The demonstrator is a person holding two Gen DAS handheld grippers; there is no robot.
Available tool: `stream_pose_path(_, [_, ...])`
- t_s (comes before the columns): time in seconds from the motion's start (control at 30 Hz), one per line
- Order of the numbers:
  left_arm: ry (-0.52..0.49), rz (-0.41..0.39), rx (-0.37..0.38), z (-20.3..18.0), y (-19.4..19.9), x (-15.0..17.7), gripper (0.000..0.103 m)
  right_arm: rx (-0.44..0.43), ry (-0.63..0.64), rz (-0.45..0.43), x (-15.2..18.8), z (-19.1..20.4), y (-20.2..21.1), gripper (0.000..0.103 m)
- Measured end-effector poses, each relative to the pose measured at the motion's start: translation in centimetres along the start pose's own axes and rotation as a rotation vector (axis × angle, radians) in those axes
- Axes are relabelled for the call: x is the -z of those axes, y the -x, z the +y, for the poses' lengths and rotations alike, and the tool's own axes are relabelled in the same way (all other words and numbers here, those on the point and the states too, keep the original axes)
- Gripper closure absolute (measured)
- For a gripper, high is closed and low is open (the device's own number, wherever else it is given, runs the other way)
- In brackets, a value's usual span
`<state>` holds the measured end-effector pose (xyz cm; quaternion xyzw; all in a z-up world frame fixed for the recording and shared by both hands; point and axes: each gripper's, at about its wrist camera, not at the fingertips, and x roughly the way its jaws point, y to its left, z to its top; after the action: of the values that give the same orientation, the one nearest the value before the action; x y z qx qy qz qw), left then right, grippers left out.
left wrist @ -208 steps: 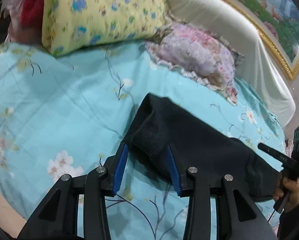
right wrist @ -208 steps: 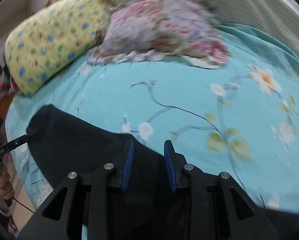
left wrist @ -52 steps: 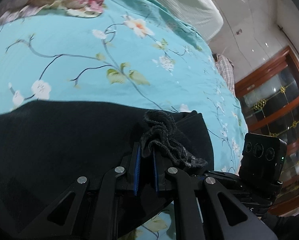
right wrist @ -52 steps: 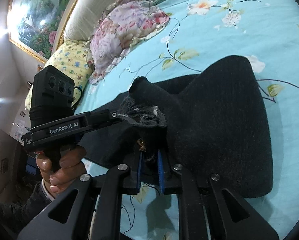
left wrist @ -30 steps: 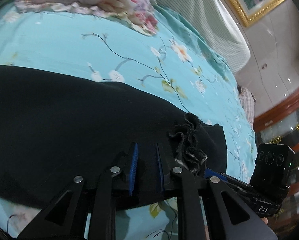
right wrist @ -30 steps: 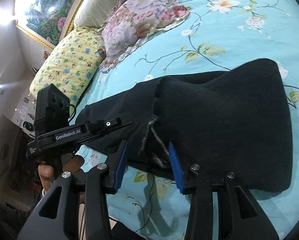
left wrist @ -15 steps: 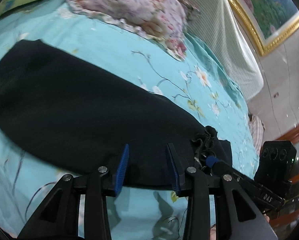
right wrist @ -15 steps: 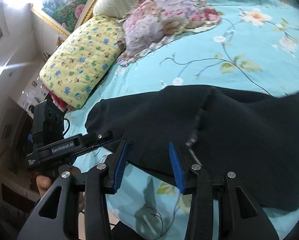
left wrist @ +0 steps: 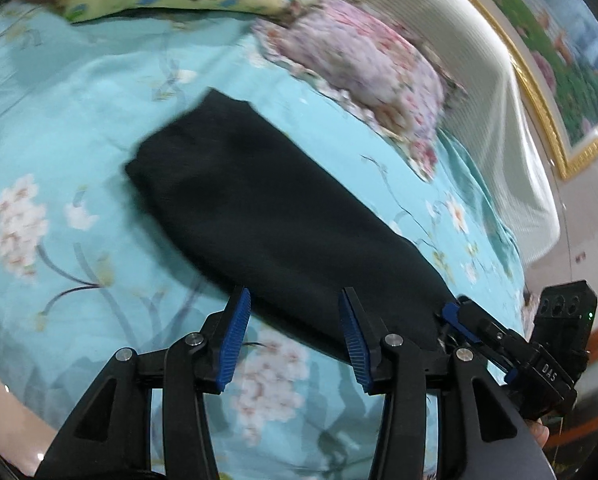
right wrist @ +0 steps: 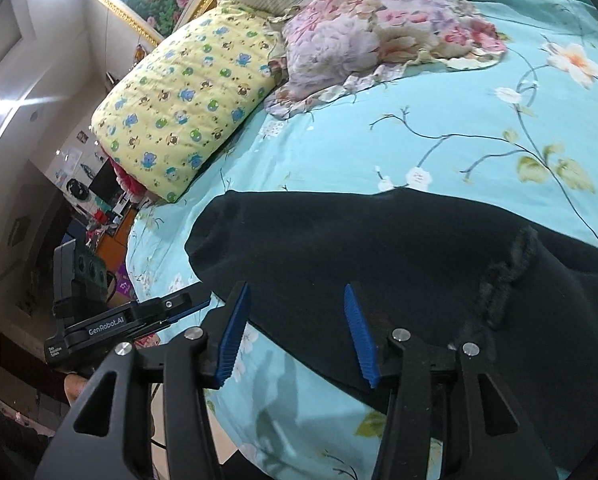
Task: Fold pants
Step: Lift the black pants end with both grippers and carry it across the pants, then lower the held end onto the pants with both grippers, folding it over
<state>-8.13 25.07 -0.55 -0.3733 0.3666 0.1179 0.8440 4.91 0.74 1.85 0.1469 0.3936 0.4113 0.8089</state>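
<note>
Pants (left wrist: 267,216) folded flat on bed (left wrist: 59,128); left gripper (left wrist: 293,334) and right gripper (right wrist: 295,330) fingers just opened, parted, gripping nothing

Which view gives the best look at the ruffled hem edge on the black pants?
The right wrist view. There the ruffled hem edge runs as a frayed ridge across the black pants, sharp and unobstructed. The left wrist view shows the pants lengthwise but motion-blurred, and that end sits behind the right gripper, so the ruffle cannot be made out.
</note>
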Motion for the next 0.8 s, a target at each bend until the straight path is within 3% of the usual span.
stream_pose_path(0.3, [0.103,-0.028,-0.058,3.4,0.5,-0.7,0.052,-0.009,0.083,0.043,-2.1,2.2,-2.6,0.049])
stream_pose_path(0.8, [0.192,-0.019,-0.073,5.9,-0.8,-2.3,0.049,-0.031,0.158,0.127,-5.2,4.3,-7.6,0.047])
